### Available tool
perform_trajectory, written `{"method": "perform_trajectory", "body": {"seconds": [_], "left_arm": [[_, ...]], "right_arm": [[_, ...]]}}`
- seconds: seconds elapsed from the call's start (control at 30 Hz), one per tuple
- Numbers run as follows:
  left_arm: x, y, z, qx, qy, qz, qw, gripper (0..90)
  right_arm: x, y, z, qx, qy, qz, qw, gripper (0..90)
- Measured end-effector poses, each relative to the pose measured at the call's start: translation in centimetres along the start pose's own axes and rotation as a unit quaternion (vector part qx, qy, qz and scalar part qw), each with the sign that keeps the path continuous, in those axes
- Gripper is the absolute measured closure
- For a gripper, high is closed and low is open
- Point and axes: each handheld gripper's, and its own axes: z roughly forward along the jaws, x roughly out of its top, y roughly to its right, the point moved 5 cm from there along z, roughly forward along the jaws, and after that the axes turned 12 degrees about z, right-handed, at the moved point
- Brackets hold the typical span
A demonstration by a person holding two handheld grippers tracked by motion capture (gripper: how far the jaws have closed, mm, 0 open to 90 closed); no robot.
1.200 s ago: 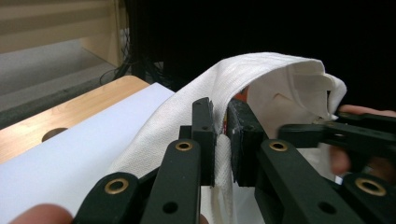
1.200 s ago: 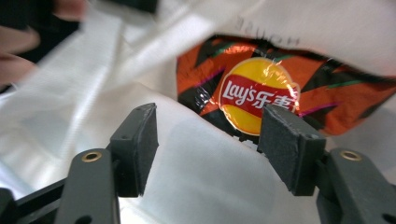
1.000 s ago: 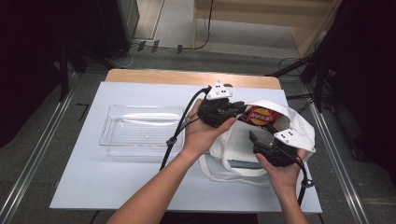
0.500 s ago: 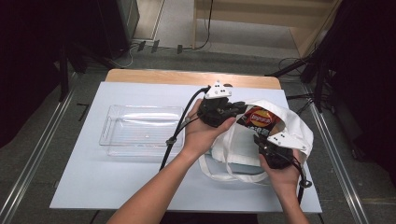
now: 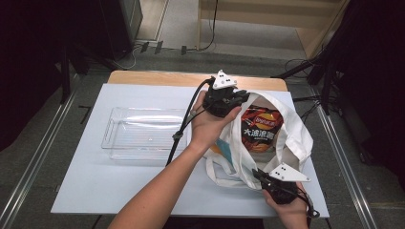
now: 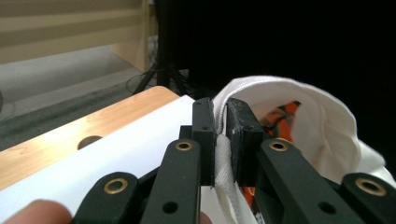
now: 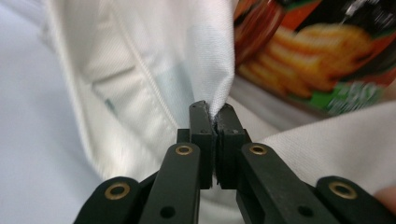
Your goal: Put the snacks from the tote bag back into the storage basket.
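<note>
On the left of the desk [image 5: 119, 200] a clear plastic tray [image 5: 143, 133] lies empty with its long axis running nine to three o'clock, well apart from the work. Moving right, the left claw [image 5: 228, 98] is closed on the far rim of the white cloth bag [image 5: 296, 138]; in the left gripper view the hem is pinched flat between its jaws, and the claw [image 6: 222, 140] lifts that edge off the desk. The left forearm comes in from about six o'clock and slants toward one o'clock, the wrist bent so the claw points across the bag's mouth. Inside the opened bag lies a packet of crisps [image 5: 260, 131], its long axis running roughly twelve to six o'clock, between the two claws. At the near right, the right claw [image 5: 260, 175] has just been closing and now grips a fold of the bag's near edge [image 7: 210, 70], the cloth caught at its jaw tips in the right gripper view [image 7: 212, 119]. From this claw the packet lies at about twelve o'clock, just beyond the pinched hem. The right hand sits low at the desk's near edge, the claw pointing toward eleven o'clock. With both rims held, the mouth looks ready to be spread along the line between the claws.
</note>
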Motion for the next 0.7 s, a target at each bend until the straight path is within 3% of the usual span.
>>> {"method": "perform_trajectory", "body": {"seconds": [0.1, 0.3, 0.37, 0.4, 0.43, 0.47, 0.53, 0.6, 0.67, 0.7], "left_arm": [[-0.1, -0.5, 0.3, 0.016, -0.002, -0.002, 0.9999, 80.8], [-0.6, -1.5, 0.2, 0.046, -0.008, 0.001, 0.9989, 66.6], [-0.5, -1.1, -0.1, 0.015, 0.0, -0.015, 0.9998, 63.4], [-0.5, -0.7, -0.2, -0.011, -0.004, -0.021, 0.9997, 60.1], [-0.5, -0.4, -0.3, -0.021, -0.009, -0.019, 0.9996, 57.6], [-0.6, 0.0, -0.3, -0.025, -0.016, -0.008, 0.9995, 57.3], [-0.8, 0.5, -0.4, -0.03, -0.018, 0.0, 0.9994, 56.7], [-1.1, 0.8, -0.5, -0.035, -0.019, -0.005, 0.9992, 54.5], [-1.4, 0.8, -0.5, -0.035, -0.024, -0.008, 0.9991, 52.9], [-1.5, 0.9, -0.5, -0.035, -0.025, -0.01, 0.999, 52.0]], "right_arm": [[-0.8, 0.0, 0.0, 0.006, -0.014, -0.001, 0.9999, 89.6], [-0.6, -0.2, -0.7, 0.017, -0.016, -0.003, 0.9997, 89.2], [-0.2, -0.1, -1.2, 0.022, 0.004, 0.011, 0.9997, 82.5], [0.3, -0.2, -1.6, 0.022, 0.023, 0.015, 0.9994, 72.4], [1.0, -0.3, -2.3, 0.018, 0.048, 0.02, 0.9985, 64.4], [1.5, -0.3, -2.8, 0.011, 0.064, 0.02, 0.9977, 62.1], [3.6, -0.1, -4.5, -0.007, 0.122, 0.028, 0.9921, 54.9], [5.4, 0.3, -5.6, -0.034, 0.163, 0.037, 0.9853, 48.5], [7.7, 1.2, -6.6, -0.075, 0.202, 0.053, 0.975, 37.9], [8.6, 1.6, -6.8, -0.09, 0.209, 0.065, 0.9715, 33.6]]}}
